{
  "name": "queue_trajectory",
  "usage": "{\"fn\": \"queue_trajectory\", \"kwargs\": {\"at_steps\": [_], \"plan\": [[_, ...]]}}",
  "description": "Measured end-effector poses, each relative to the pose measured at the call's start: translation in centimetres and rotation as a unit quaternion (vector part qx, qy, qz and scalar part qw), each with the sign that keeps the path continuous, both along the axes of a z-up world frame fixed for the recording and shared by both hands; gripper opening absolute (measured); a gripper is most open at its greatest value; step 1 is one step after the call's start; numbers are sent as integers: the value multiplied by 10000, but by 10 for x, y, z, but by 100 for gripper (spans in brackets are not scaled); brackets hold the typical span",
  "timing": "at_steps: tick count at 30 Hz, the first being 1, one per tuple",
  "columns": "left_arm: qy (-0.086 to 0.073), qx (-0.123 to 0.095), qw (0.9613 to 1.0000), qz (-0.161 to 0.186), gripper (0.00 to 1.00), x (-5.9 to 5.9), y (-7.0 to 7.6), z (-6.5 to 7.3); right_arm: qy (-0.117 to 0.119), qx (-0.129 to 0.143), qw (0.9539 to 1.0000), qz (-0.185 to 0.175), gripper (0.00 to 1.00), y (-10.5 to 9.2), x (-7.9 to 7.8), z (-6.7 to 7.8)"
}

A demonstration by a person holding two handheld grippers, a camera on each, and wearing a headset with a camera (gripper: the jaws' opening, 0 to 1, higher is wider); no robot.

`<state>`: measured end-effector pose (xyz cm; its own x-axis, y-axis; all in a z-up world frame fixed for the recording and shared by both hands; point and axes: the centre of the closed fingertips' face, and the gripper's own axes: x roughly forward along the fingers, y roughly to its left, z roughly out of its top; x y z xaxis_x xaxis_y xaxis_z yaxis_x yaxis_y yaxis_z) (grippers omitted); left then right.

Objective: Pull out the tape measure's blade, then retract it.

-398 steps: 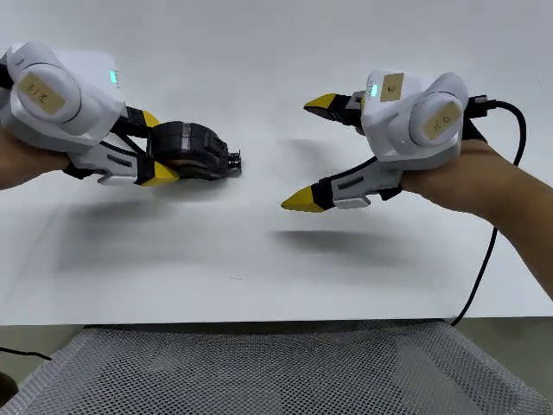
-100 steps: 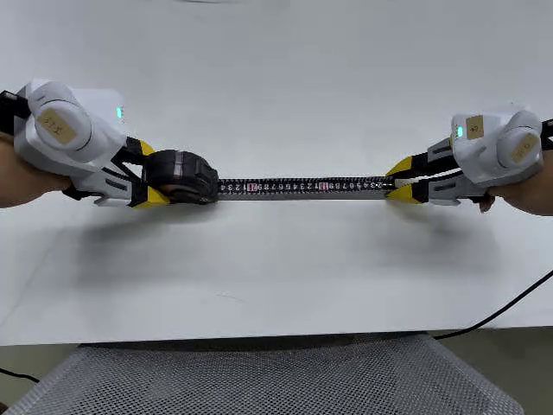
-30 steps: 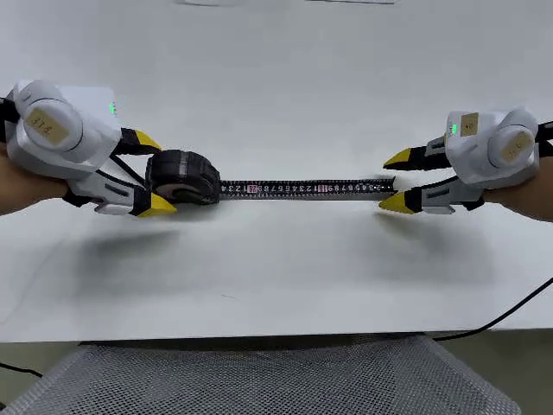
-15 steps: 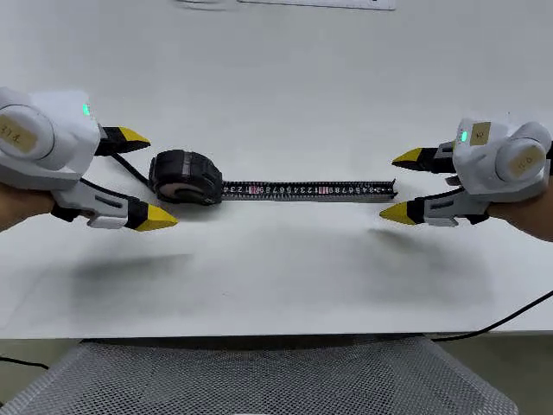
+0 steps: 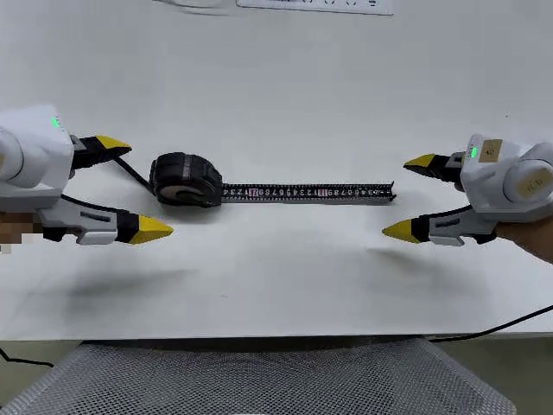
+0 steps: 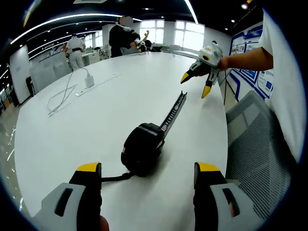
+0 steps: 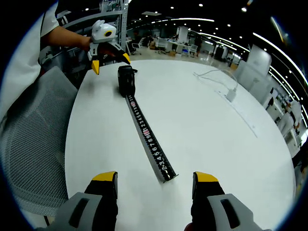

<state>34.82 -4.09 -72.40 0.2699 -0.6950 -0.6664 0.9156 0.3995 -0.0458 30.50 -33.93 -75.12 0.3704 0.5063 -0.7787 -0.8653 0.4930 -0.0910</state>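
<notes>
Head view: a black round-cased tape measure (image 5: 184, 180) lies on the white counter (image 5: 276, 285), its numbered blade (image 5: 307, 192) still extended. The left claw (image 5: 143, 187) and right claw (image 5: 396, 197), wide open and empty, have released it and drawn back either side; retraction remains.

White table (image 5: 285, 277). On it a tape measure (image 5: 183, 179), left of centre, blade (image 5: 307, 192) out flat rightward. White cable (image 6: 61, 97), far side.

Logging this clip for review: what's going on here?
The tape measure lies on the white table with its blade pulled out, not yet retracted. The person's left hand-held gripper, beside it, and right hand-held gripper, at the blade's far end, are both open and hold nothing.
</notes>
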Motion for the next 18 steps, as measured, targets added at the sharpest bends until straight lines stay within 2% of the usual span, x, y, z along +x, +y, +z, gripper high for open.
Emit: {"fn": "queue_trajectory", "kwargs": {"at_steps": [3, 4, 6, 12, 18], "plan": [[-5, -51, 9999, 149, 76, -2, 5, -1, 3, 99, 9998, -142, 63, 0, -1, 2], [-82, -101, 9997, 200, 76, -3, 6, 1, -6, 128, 9997, -225, 65, 0, -1, 3], [1, -154, 9995, 258, 77, -6, 8, 1, -33, 167, 9994, -304, 69, -1, -2, 5], [-60, -201, 9983, 551, 78, -12, 20, 1, -65, 255, 9984, -505, 74, -2, -7, 9], [-55, -280, 9969, 727, 79, -19, 24, 2, -92, 392, 9970, -666, 78, 1, -16, 13]]}}
